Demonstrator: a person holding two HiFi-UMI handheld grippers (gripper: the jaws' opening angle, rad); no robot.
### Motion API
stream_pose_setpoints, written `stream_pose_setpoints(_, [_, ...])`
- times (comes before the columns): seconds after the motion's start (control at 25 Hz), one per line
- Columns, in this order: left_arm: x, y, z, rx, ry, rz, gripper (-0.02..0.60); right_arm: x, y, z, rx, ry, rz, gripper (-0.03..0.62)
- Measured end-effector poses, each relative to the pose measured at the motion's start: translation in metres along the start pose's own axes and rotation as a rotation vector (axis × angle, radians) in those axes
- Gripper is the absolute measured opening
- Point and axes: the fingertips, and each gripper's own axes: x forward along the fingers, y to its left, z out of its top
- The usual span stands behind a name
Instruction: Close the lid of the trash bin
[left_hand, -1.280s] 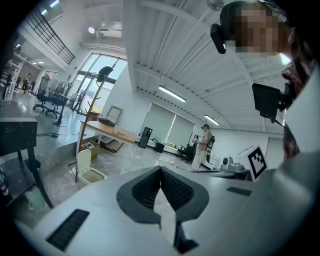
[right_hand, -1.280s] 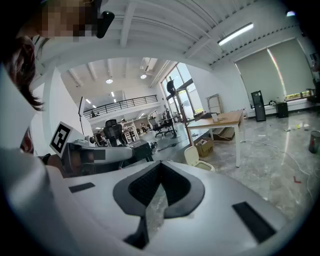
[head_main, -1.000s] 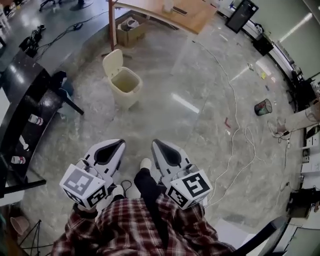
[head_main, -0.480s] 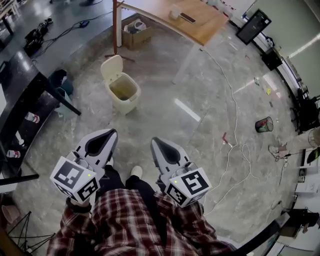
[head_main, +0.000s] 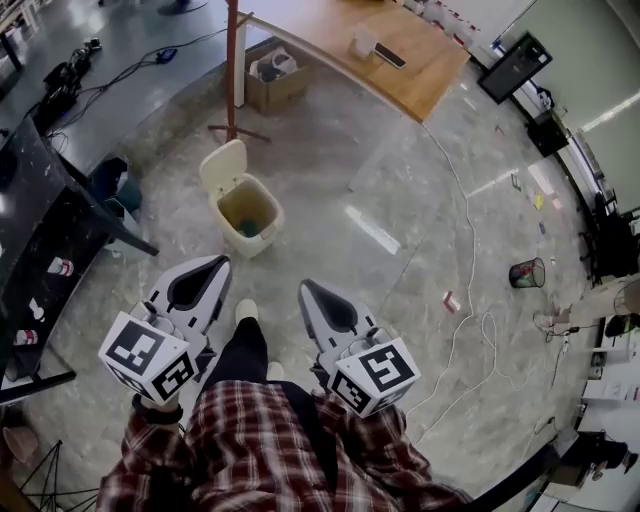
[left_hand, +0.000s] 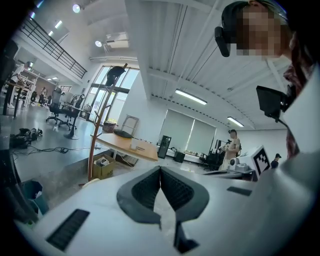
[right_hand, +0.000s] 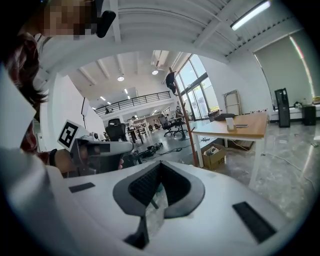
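Plainly, left hand-held gripper (head_main: 218, 268) and right hand-held gripper (head_main: 305, 288) both pressed together, tips meeting, nothing between. Both low over floor (head_main: 400, 200), flanking shoe (head_main: 245, 311). Trash bin (head_main: 247, 208) far-left, well apart, lid (head_main: 222, 166) tilted up. Cardboard box (head_main: 270, 75), bench (head_main: 390, 45) farther. Bin interior visible in head view only.

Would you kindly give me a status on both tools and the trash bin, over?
Left tool shut, empty; right tool shut, empty. Trash bin ahead on floor, lid standing open, untouched. Nothing seen in between.
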Motion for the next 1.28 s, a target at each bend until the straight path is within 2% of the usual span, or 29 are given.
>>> stream_pose_setpoints(0.12, [0.031, 0.038, 0.025, -0.001, -0.021, -0.005, 0.011, 0.039, -0.024, 0.027, -0.016, -0.006, -0.010, 0.012])
stream_pose_setpoints(0.28, [0.063, 0.080, 0.044, 0.004, -0.010, -0.014, 0.011, 0.084, -0.049, 0.057, -0.011, -0.030, -0.026, 0.012])
stream_pose_setpoints(0.44, [0.082, 0.117, 0.057, 0.003, -0.003, 0.004, 0.011, 0.121, -0.067, 0.062, 0.022, -0.014, -0.029, 0.012])
stream_pose_setpoints(0.72, [0.117, 0.167, 0.065, -0.010, 0.016, 0.083, 0.012, 0.179, -0.107, 0.077, 0.032, 0.002, 0.034, 0.012])
stream_pose_setpoints(1.04, [0.177, 0.222, 0.088, -0.051, -0.037, 0.288, 0.011, 0.260, -0.172, 0.116, -0.015, 0.050, 0.227, 0.012])
stream_pose_setpoints(1.28, [0.215, 0.242, 0.086, -0.108, -0.058, 0.506, 0.011, 0.306, -0.215, 0.144, -0.081, 0.135, 0.465, 0.012])
